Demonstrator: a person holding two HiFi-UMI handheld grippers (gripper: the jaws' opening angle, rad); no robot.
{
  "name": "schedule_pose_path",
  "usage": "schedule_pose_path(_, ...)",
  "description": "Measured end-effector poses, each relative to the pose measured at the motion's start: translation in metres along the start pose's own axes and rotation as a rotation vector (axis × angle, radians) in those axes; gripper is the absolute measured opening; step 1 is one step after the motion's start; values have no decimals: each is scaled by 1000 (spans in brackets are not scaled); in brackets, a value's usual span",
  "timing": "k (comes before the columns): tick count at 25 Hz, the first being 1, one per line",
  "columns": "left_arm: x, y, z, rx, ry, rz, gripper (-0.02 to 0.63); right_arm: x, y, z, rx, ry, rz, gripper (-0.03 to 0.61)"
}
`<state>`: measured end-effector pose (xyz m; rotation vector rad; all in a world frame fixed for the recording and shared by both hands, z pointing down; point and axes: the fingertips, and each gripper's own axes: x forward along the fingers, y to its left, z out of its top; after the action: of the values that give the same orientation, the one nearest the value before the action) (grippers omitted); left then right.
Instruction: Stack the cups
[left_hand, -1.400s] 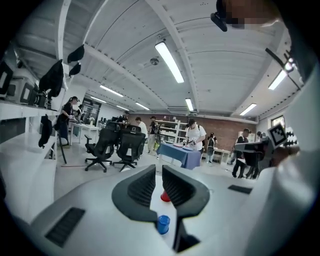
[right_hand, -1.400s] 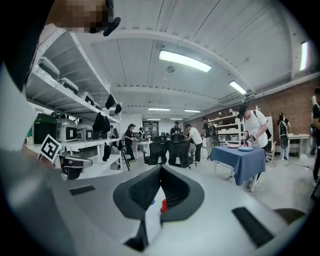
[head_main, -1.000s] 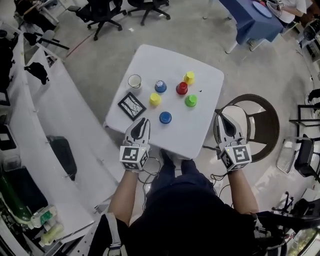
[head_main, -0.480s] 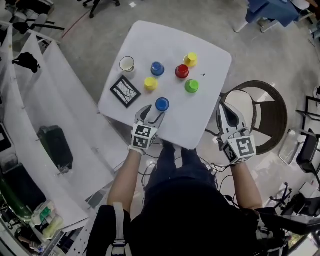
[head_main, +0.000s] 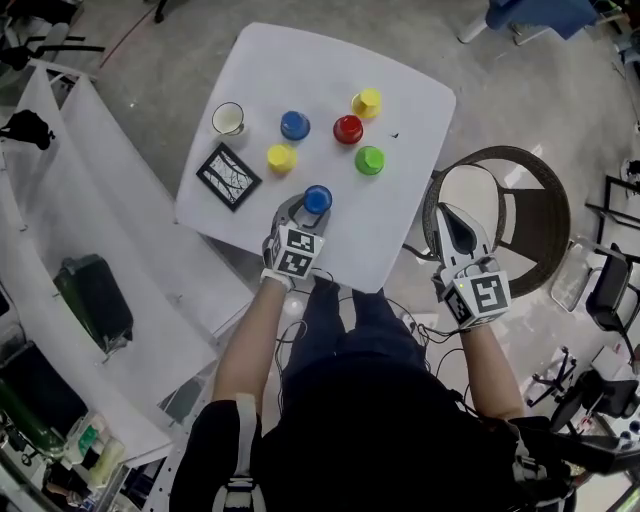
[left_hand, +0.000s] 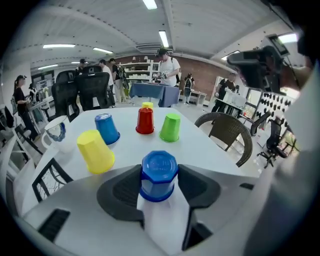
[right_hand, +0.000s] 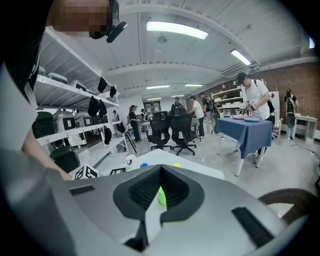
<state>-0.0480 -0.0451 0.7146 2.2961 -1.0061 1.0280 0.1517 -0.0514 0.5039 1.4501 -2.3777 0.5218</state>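
A blue cup stands upside down near the front edge of the white table. My left gripper straddles it. Its jaws have just been opening and stand wide, one on each side of the blue cup, close to its sides without pressing. Farther back stand a yellow cup, a second blue cup, a red cup and a green cup, all upside down. Another yellow cup sits behind the red one. My right gripper is shut and hangs off the table's right side.
A white mug and a black patterned card occupy the table's left part. A round wicker chair stands under my right gripper. White shelving runs along the left. People and office chairs are far behind.
My left gripper came forward and down onto the table, opened, and now brackets the near blue cup. My right gripper sank a little beside the table.
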Motion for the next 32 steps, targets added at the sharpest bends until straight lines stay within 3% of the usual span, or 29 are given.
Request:
schedule_pose_path(6,15,-23,15,58,-16,-39,224,2,-5,-1,1,8,-3,-3)
schedule_pose_path(19,-8,-21,19,41,-39,-54,259,-2,-7,15,29,-45,2,-5)
schedule_pose_path(23,-28,0,16,21,-48,-5,258,-3,-2,28,41,-69,3,-3)
schedule_pose_path(32,-33,95,24,-76,-55,214,258,0,-1,34,19,-57,0,-4)
